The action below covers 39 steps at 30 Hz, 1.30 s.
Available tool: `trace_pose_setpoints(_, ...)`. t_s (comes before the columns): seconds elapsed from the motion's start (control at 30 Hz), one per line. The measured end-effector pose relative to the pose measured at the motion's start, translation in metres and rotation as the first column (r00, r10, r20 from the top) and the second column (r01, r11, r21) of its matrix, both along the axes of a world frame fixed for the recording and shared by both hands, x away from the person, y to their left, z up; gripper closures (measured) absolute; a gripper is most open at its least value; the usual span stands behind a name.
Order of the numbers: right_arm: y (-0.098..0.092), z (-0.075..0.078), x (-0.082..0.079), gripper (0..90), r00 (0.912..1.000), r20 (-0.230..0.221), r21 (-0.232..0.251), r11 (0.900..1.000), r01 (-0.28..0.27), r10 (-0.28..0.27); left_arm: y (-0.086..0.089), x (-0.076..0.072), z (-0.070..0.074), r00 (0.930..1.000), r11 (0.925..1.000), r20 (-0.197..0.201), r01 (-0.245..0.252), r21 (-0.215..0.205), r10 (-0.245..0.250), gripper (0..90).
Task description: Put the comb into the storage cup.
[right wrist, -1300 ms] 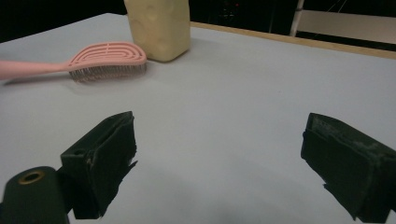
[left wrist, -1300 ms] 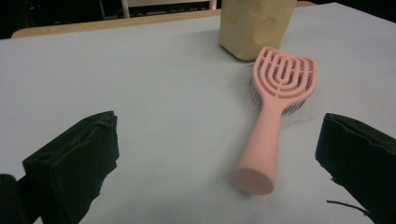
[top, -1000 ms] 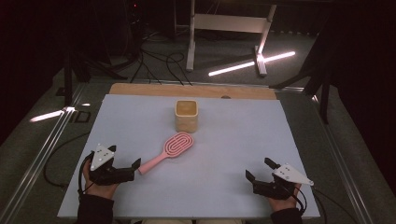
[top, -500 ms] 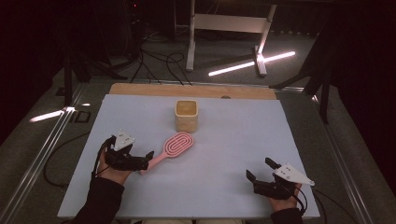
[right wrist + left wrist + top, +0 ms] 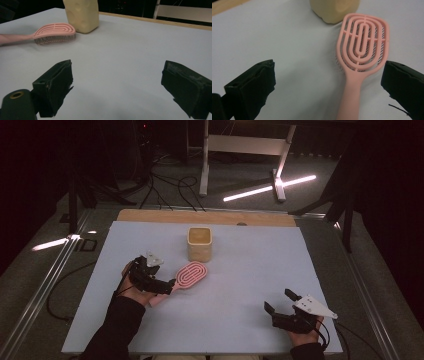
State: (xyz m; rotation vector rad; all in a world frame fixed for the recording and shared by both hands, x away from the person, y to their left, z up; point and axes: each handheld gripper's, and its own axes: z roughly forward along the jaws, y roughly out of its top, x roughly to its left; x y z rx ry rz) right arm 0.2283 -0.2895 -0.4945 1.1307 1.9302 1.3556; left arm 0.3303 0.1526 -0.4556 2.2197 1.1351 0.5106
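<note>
Lying flat on the white table (image 5: pixel 240 320), the pink brush (image 5: pixel 187 276) has its round head pointing far and to the right. Its handle points near and left, toward the left gripper (image 5: pixel 161 285). That gripper has its jaws spread wide apart, and the handle runs in between them. In the left gripper view the handle (image 5: pixel 349 100) sits closer to the right jaw than to the left one, and neither jaw touches it. The brush head (image 5: pixel 363 42) lies just past the jaws, with its bristles facing down. A tan cup (image 5: pixel 200 243) stands just beyond the brush head, near the far middle of the table. The right gripper (image 5: pixel 281 309) is well apart from the brush, low at the near right. Its jaws are wide apart too, with nothing but bare table between them.
</note>
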Motion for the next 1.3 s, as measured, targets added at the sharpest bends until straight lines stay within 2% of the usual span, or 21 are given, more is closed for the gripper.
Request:
trace_pose_setpoints(0.07, -0.001, 0.0, 0.0, 9.9, 1.0, -0.001, -0.001, 1.0, 0.001, -0.001, -0.005, 0.003, -0.002, 0.9997, 0.9999, -0.022, 0.006, 0.014, -0.005, 0.0)
trace_pose_setpoints(0.13, -0.001, 0.0, 0.0, 9.9, 1.0, -0.001, 0.0, 1.0, 0.003, -0.003, -0.005, 0.003, -0.002, 0.9997, 0.9999, -0.022, 0.006, 0.014, -0.005, 0.0)
trace_pose_setpoints(0.2, -0.001, 0.0, 0.0, 9.9, 1.0, -0.001, 0.0, 1.0, 0.004, -0.004, -0.015, 0.01, -0.006, 0.9978, 0.9987, -0.064, 0.018, 0.047, -0.015, 0.0)
trace_pose_setpoints(0.3, -0.001, 0.001, 0.0, 9.9, 1.0, 0.0, 0.001, 1.0, 0.004, -0.004, -0.019, 0.012, -0.009, 0.996, 0.9982, -0.087, 0.022, 0.056, -0.017, 0.0)
trace_pose_setpoints(0.37, -0.002, 0.001, -0.001, 9.9, 1.0, 0.001, 0.001, 1.0, 0.005, -0.005, -0.024, 0.015, -0.014, 0.9925, 0.9968, -0.12, 0.032, 0.074, -0.023, 0.0)
trace_pose_setpoints(0.47, -0.002, 0.001, -0.001, 9.9, 1.0, 0.0, 0.001, 1.0, 0.008, -0.008, -0.028, 0.017, -0.019, 0.9878, 0.9924, -0.152, 0.05, 0.112, -0.033, 0.0)
trace_pose_setpoints(0.5, -0.002, 0.001, -0.001, 9.9, 1.0, 0.0, 0.001, 1.0, 0.008, -0.008, -0.028, 0.017, -0.019, 0.9878, 0.9924, -0.152, 0.05, 0.112, -0.033, 0.0)
trace_pose_setpoints(0.57, -0.003, 0.001, -0.001, 9.9, 0.9999, -0.002, 0.001, 1.0, 0.011, -0.011, -0.032, 0.019, -0.022, 0.9815, 0.9881, -0.186, 0.071, 0.136, -0.045, 0.2)
trace_pose_setpoints(0.77, -0.003, 0.001, 0.0, 9.9, 0.9999, -0.002, -0.003, 1.0, 0.011, -0.011, -0.034, 0.021, -0.025, 0.964, 0.9826, -0.257, 0.11, 0.149, -0.069, 2.1)
trace_pose_setpoints(0.9, -0.003, 0.001, 0.0, 9.9, 0.9999, -0.004, -0.003, 1.0, 0.012, -0.012, -0.036, 0.022, -0.026, 0.9512, 0.9755, -0.296, 0.142, 0.168, -0.088, 4.5)
trace_pose_setpoints(0.93, -0.003, 0.001, 0.0, 9.9, 0.9999, -0.004, -0.003, 1.0, 0.012, -0.012, -0.036, 0.022, -0.026, 0.9512, 0.9755, -0.296, 0.142, 0.168, -0.088, 5.1)
trace_pose_setpoints(1.0, -0.003, 0.001, 0.0, 9.9, 0.9998, -0.01, -0.002, 1.0, 0.015, -0.015, -0.038, 0.023, -0.027, 0.9432, 0.9658, -0.317, 0.168, 0.198, -0.099, 7.1)
trace_pose_setpoints(1.07, -0.003, 0.001, 0.0, 9.9, 0.9998, -0.01, -0.002, 1.0, 0.016, -0.016, -0.039, 0.023, -0.028, 0.943, 0.9586, -0.318, 0.175, 0.225, -0.097, 11.1)
trace_pose_setpoints(1.1, -0.003, 0.001, 0.0, 9.9, 0.9998, -0.01, -0.002, 1.0, 0.016, -0.016, -0.039, 0.023, -0.028, 0.943, 0.9586, -0.318, 0.175, 0.225, -0.097, 14.3)
trace_pose_setpoints(1.13, -0.003, 0.001, 0.0, 9.9, 0.9998, -0.01, -0.002, 1.0, 0.017, -0.017, -0.04, 0.022, -0.029, 0.9391, 0.9522, -0.328, 0.188, 0.241, -0.103, 14.3)
trace_pose_setpoints(1.2, -0.003, 0.0, 0.0, 10.0, 0.9997, -0.012, -0.001, 1.0, 0.019, -0.019, -0.042, 0.022, -0.03, 0.9366, 0.947, -0.333, 0.201, 0.251, -0.11, 18.9)
trace_pose_setpoints(1.3, -0.004, 0.0, 0.0, 9.9, 0.9997, -0.011, -0.003, 1.0, 0.02, -0.02, -0.044, 0.022, -0.03, 0.9358, 0.9461, -0.335, 0.201, 0.254, -0.109, 27.7)
